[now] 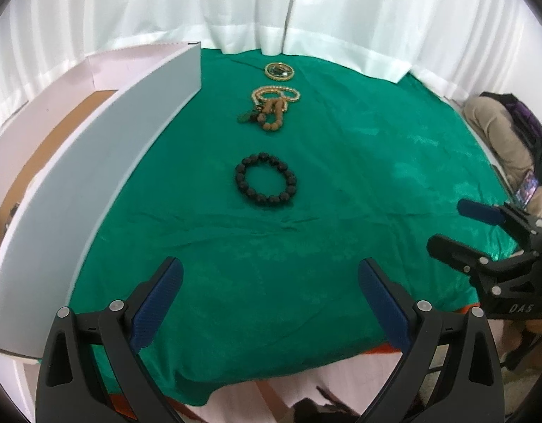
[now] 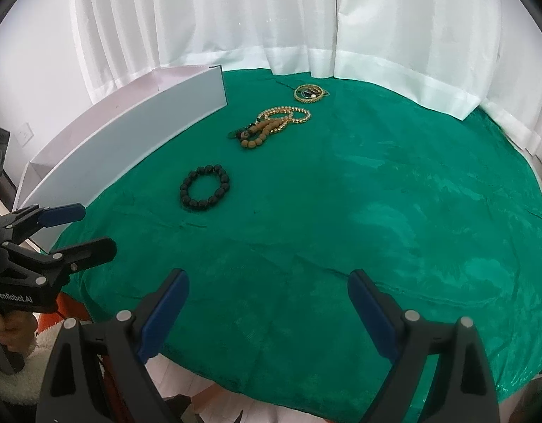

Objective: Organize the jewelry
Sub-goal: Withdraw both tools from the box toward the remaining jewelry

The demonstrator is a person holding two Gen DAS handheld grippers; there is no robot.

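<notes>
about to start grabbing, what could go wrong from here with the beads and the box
The gold bracelet and brown beads lie tangled, so lifting one may drag the other. The black bracelet lies flat on the soft cloth; fingers may pinch fabric too. The box wall stands tall, so a low carry could hit it.

Black plastic frames on left tool [image 1: 271, 303] and right tool [image 2: 269, 312], with blue ribbed pads [image 1: 158, 303] inside each finger. Silver screw heads at the joints. White lettering on the sides: "GenRobot.AI", "DAS".

A green cloth [image 1: 341, 162] carries a black bracelet [image 1: 266, 184], beads [image 1: 274, 107], a box [image 1: 105, 162].
</notes>
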